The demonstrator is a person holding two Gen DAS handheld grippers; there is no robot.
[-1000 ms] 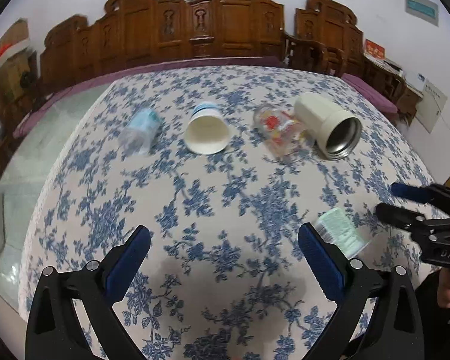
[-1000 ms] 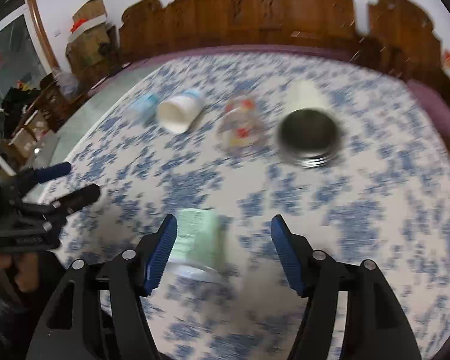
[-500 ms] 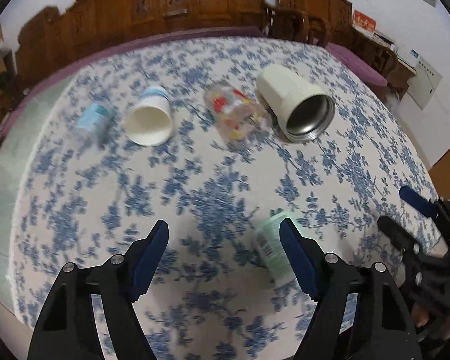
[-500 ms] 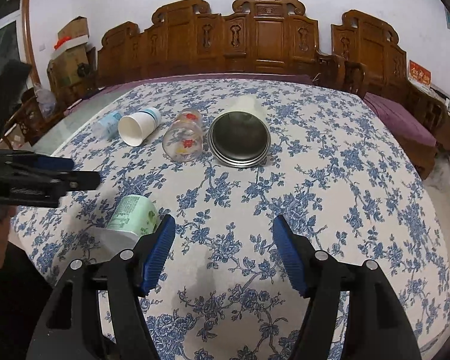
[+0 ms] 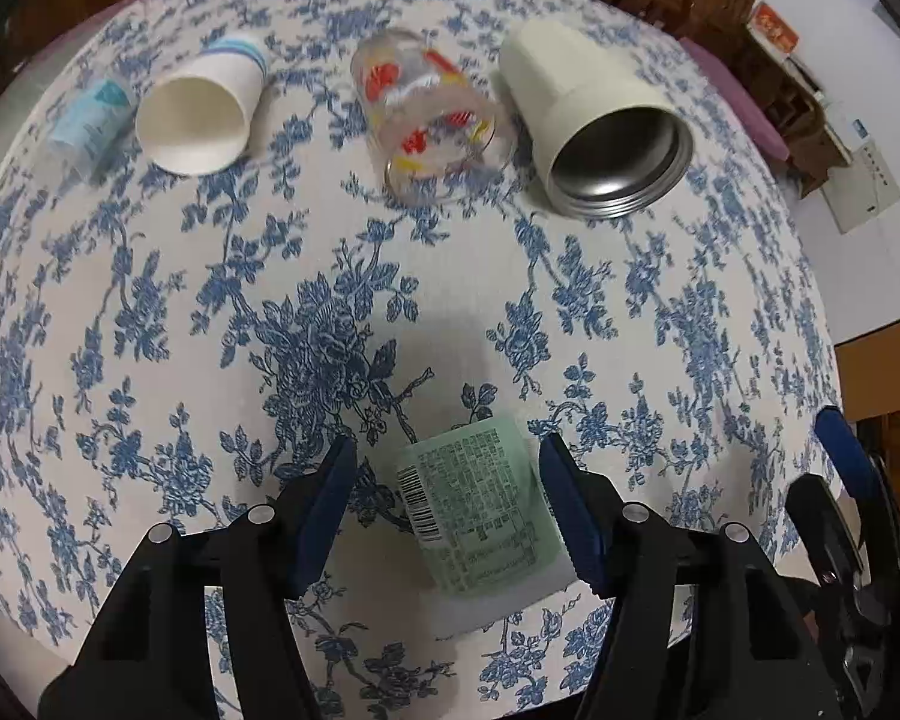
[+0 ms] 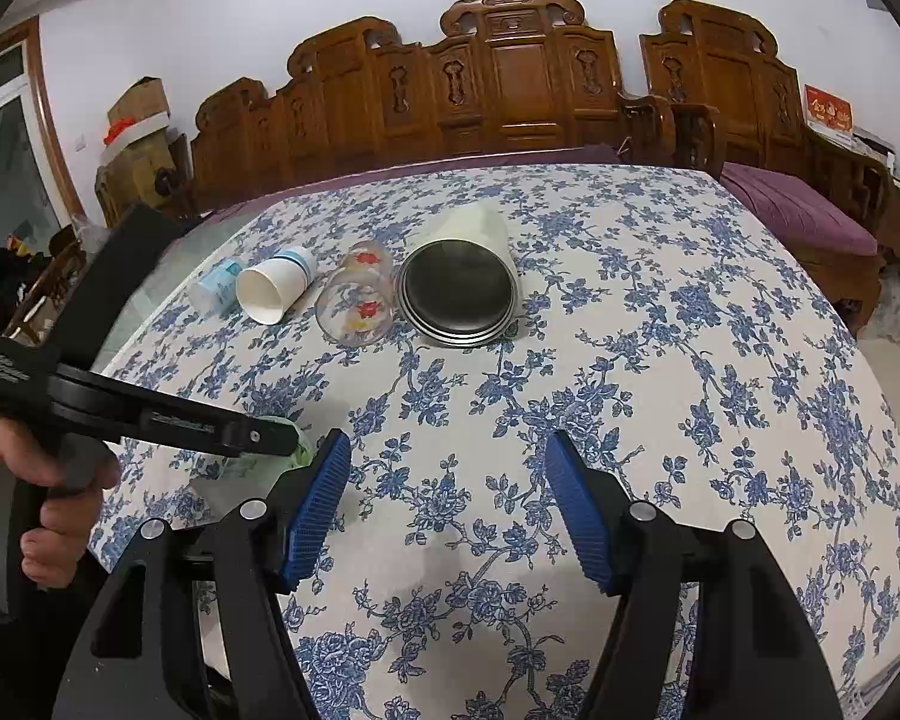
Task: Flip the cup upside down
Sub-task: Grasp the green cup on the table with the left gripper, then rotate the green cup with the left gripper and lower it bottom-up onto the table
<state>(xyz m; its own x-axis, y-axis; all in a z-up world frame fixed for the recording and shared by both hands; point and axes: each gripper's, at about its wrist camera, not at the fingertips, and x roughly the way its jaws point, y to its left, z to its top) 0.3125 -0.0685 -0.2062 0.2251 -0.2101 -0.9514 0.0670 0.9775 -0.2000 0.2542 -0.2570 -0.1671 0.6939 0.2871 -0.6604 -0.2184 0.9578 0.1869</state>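
A pale green cup (image 5: 480,510) with printed text and a barcode lies on its side near the table's front edge. My left gripper (image 5: 444,498) is open, its blue pads on either side of the cup, not touching it. In the right wrist view the cup (image 6: 270,456) is mostly hidden behind the left gripper (image 6: 258,438). My right gripper (image 6: 447,498) is open and empty over bare tablecloth, to the right of the cup.
Several cups lie on their sides at the back: a small blue one (image 5: 90,126), a white paper cup (image 5: 201,114), a clear glass with red print (image 5: 438,120) and a cream steel-lined tumbler (image 5: 594,120). Carved wooden chairs (image 6: 510,84) stand behind the table.
My left gripper has moved forward and down so its open jaws now straddle the green cup. The right gripper has stayed open and shifted slightly.
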